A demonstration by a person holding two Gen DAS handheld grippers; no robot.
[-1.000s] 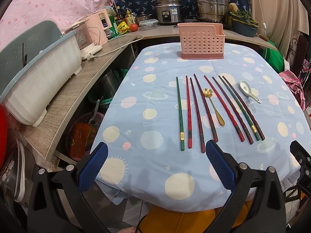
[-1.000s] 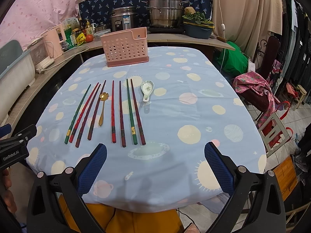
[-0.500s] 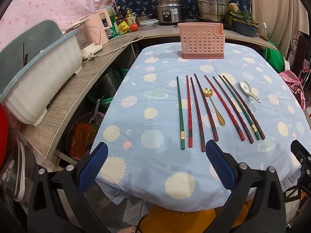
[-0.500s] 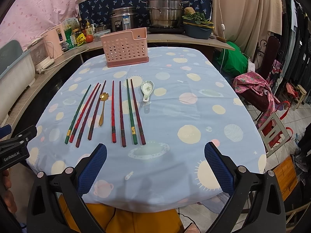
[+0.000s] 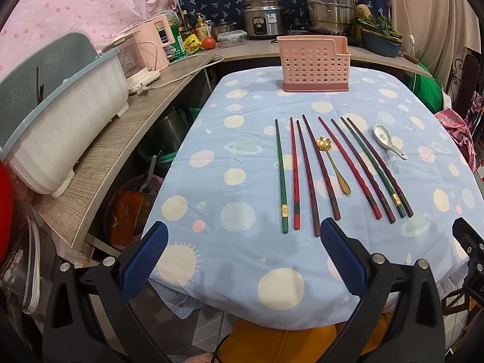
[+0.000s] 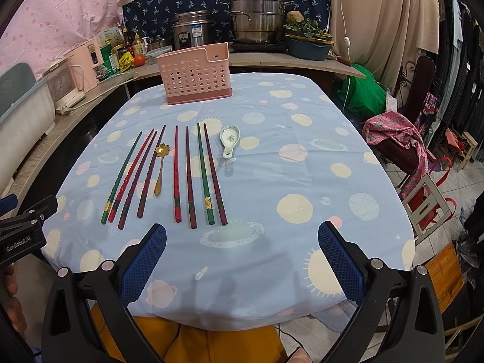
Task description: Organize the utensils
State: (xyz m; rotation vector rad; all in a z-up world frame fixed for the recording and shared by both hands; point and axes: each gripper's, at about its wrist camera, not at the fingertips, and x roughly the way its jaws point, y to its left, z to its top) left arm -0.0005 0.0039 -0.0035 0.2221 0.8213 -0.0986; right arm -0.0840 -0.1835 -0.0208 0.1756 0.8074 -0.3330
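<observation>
Several red, dark and green chopsticks (image 5: 308, 175) (image 6: 177, 175) lie side by side on the blue dotted tablecloth (image 5: 242, 157) (image 6: 302, 163). A gold spoon (image 5: 332, 163) (image 6: 160, 166) lies among them. A white ceramic spoon (image 5: 388, 142) (image 6: 229, 139) lies to their right. A pink perforated utensil holder (image 5: 314, 63) (image 6: 196, 74) stands empty at the far end. My left gripper (image 5: 242, 257) is open and empty at the near table edge, left of the chopstick ends. My right gripper (image 6: 242, 254) is open and empty, right of them.
A wooden counter (image 5: 121, 139) along the left carries a white tub (image 5: 60, 133), a pink appliance (image 5: 151, 48) and bottles. Steel pots (image 6: 257, 21) stand behind the table. Chairs and cloth (image 6: 399, 139) stand to the right.
</observation>
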